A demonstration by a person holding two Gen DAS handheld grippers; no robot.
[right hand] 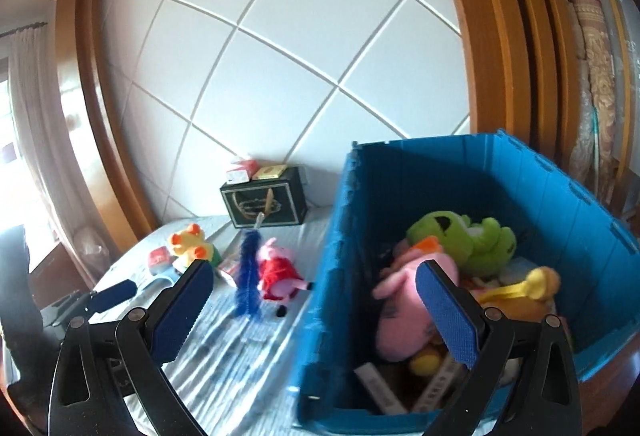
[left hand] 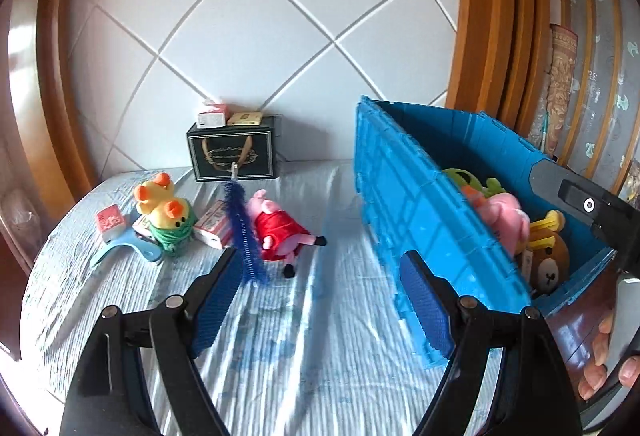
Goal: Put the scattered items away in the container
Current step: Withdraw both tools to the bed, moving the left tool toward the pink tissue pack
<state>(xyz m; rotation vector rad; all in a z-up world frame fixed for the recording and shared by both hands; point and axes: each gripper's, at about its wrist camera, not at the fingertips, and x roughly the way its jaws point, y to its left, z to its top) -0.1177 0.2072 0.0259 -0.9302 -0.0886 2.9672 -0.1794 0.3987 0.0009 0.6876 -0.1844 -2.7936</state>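
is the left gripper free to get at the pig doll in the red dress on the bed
Probably yes: the left gripper is open and empty, and only bare sheet lies between it and the pig doll; the blue brush lies close beside it.

Bed with pale blue sheet (left hand: 280,316), blue crate (left hand: 400,204), pig plush (left hand: 276,228), duck plush (left hand: 164,212), blue brush (left hand: 242,232), dark gift box (left hand: 232,156)

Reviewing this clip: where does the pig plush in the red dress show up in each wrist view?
Left wrist: the pig plush in the red dress lies on the bed, centre-left, just right of the blue bristly brush.
Right wrist: the same plush sits left of centre, beside the blue crate.
Shared landmark: the black gift box against the wall behind it.
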